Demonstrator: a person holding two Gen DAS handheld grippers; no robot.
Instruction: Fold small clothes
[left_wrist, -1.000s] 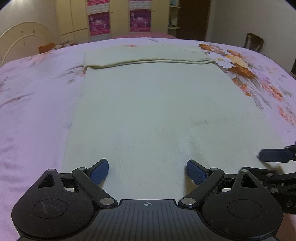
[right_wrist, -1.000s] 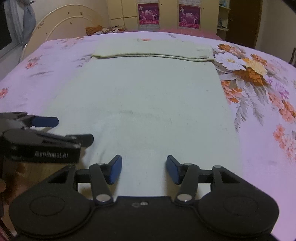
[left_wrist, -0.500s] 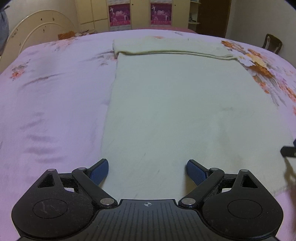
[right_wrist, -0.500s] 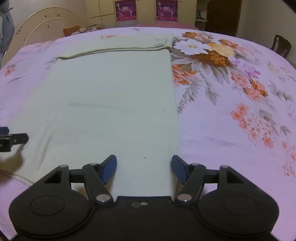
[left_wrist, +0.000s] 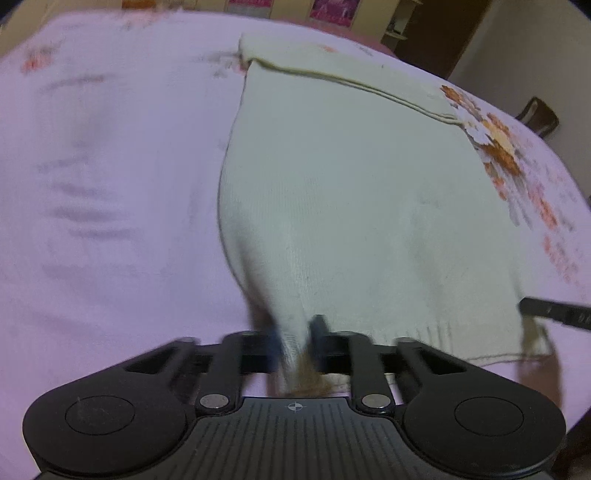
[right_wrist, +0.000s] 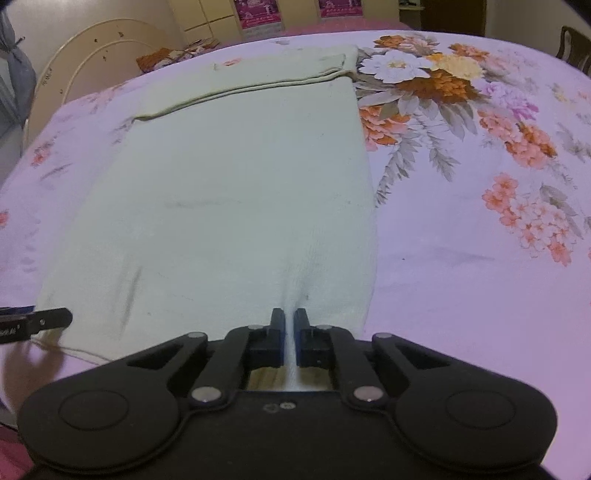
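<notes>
Left gripper (left_wrist: 295, 332) closing on cream garment (left_wrist: 351, 184) hem, right gripper (right_wrist: 290, 321) pinching it

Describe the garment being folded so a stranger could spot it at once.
On the pink floral bedspread lies one large cream knit garment, its far end already folded over into a band. It is the only plain thing there, and both grippers pinch its near hem.

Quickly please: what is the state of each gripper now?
Left gripper: closing on the garment hem.
Right gripper: shut on the garment hem.
</notes>
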